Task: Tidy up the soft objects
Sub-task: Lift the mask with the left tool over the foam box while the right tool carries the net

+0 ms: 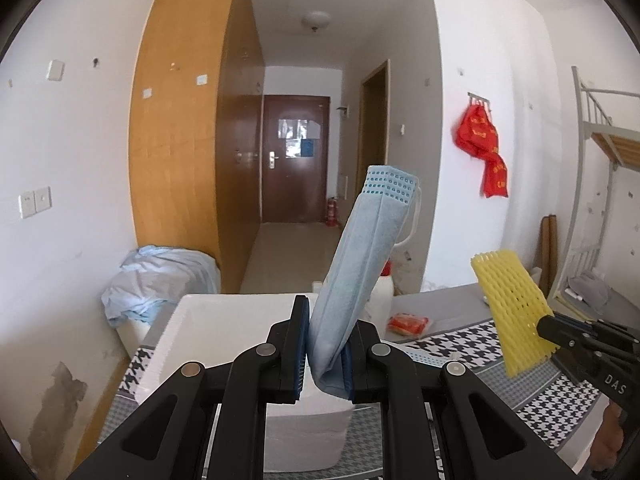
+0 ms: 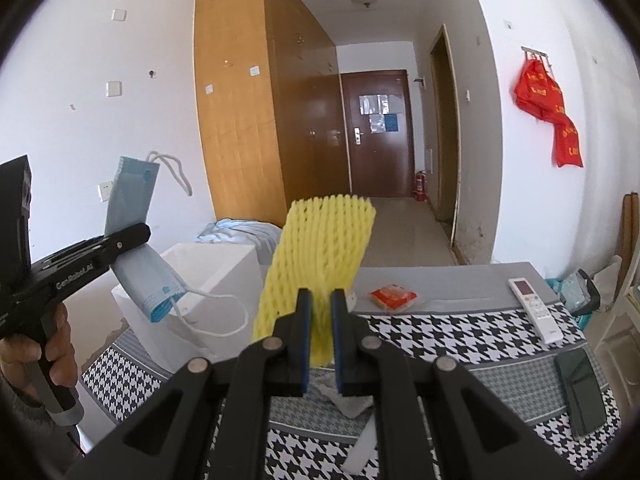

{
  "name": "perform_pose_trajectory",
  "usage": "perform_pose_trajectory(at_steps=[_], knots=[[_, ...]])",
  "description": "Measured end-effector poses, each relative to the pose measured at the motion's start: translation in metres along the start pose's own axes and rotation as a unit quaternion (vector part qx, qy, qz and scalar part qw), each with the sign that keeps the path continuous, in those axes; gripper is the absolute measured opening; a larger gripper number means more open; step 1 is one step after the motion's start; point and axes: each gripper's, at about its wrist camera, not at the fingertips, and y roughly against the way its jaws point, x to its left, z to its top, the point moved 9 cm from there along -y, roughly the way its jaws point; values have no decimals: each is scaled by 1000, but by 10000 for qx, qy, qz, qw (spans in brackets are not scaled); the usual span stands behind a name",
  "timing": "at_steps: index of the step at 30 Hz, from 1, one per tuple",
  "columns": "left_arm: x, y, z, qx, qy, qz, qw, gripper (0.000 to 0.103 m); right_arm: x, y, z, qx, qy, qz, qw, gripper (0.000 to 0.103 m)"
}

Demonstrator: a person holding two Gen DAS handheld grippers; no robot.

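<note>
My left gripper [image 1: 326,320] is shut on a folded light blue face mask [image 1: 362,264], which stands up and leans right above a white foam box [image 1: 224,320]. The right wrist view shows that mask [image 2: 132,208] from the side, its ear loops dangling, clamped in the left gripper [image 2: 128,236] held by a hand. My right gripper [image 2: 320,308] is shut on a yellow foam net sleeve [image 2: 320,252] that rises up from the jaws. The left wrist view catches this sleeve [image 1: 512,308] at the right, in the right gripper [image 1: 544,326]. Both are held above the table.
A houndstooth cloth [image 2: 440,336] covers the table. On it lie a red packet [image 2: 392,296], a white remote [image 2: 536,308], a dark phone [image 2: 580,388] and a crumpled white wrapper [image 2: 348,400]. The white foam box [image 2: 208,280] stands at the table's left; a blue bundle [image 1: 156,280] lies beyond.
</note>
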Motion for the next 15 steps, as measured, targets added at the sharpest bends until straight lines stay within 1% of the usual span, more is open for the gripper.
perform_pose_trajectory(at_steps=[7, 15], knots=[[19, -2, 2, 13, 122, 200, 9997, 16, 16, -10, 3, 14, 81, 156, 9998, 12], [41, -9, -1, 166, 226, 498, 9984, 16, 33, -21, 5, 65, 190, 306, 9993, 12]])
